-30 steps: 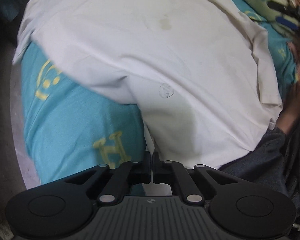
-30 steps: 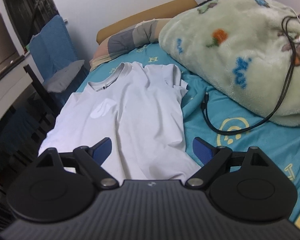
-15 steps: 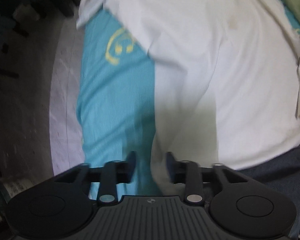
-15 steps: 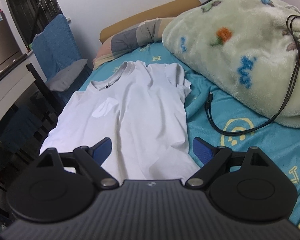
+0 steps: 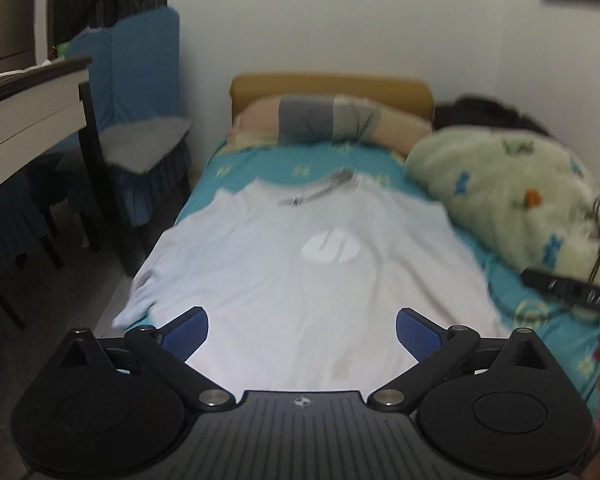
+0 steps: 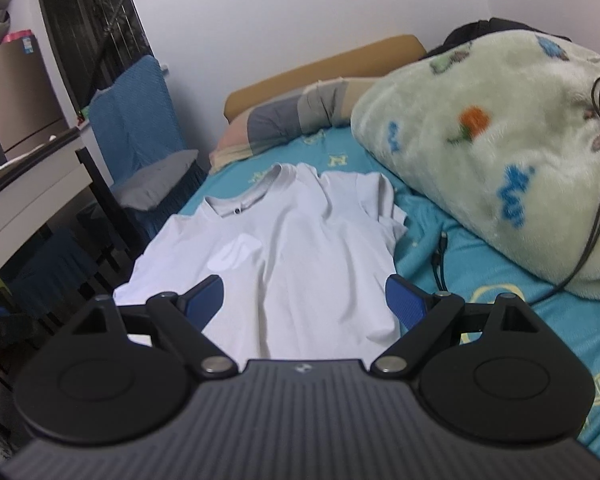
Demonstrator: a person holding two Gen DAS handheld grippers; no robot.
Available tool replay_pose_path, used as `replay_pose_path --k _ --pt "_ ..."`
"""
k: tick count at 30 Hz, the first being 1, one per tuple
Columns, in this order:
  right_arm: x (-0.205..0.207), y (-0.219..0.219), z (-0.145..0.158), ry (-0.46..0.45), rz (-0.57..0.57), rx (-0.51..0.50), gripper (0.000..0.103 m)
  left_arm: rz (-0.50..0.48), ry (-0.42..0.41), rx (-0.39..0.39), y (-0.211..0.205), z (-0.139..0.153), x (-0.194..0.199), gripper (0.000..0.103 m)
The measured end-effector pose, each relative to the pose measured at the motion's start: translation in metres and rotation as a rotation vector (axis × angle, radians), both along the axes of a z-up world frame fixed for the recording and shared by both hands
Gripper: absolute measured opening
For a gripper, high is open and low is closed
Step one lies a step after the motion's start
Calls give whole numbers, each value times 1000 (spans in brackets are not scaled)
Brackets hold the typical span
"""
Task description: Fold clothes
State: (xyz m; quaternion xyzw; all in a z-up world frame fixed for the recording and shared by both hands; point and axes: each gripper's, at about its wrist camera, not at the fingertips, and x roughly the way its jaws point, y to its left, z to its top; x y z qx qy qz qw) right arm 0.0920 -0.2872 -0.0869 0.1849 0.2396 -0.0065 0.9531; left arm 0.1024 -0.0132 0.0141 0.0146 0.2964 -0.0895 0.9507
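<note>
Since 1 s ago, left gripper (image 5: 302, 332) let go of the hem, lifted, jaws now wide apart w/ nothing held. Right gripper (image 6: 304, 300) also wide apart, empty. White t-shirt (image 6: 296, 248) lies flat on teal bed sheet (image 6: 496, 276), collar far. Risk: left sleeve overhangs bed edge, could drag shirt off; cable (image 6: 440, 256) just right may snag.
</note>
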Motion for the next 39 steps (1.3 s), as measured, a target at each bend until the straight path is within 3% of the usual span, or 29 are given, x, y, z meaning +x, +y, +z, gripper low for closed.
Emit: replay_pose_path --k 4,7,10,18,31,39 --pt "5 -1 -1 -26 -17 15 89 81 -13 -102 -10 -57 1 103" --pt "9 -2 -4 -37 -33 31 89 65 -22 -62 -14 -69 1 103" --pt "18 -2 -7 -38 -42 44 89 60 -49 -34 -5 -69 -5 103" --pt "48 -4 -24 -49 -63 33 89 111 -24 -77 13 -67 -9 103" --pt "93 -24 -54 -43 -131 66 89 121 -15 -11 11 -79 -5 103" --pt "117 -71 -93 -16 -322 286 90 98 9 55 -5 -94 6 103"
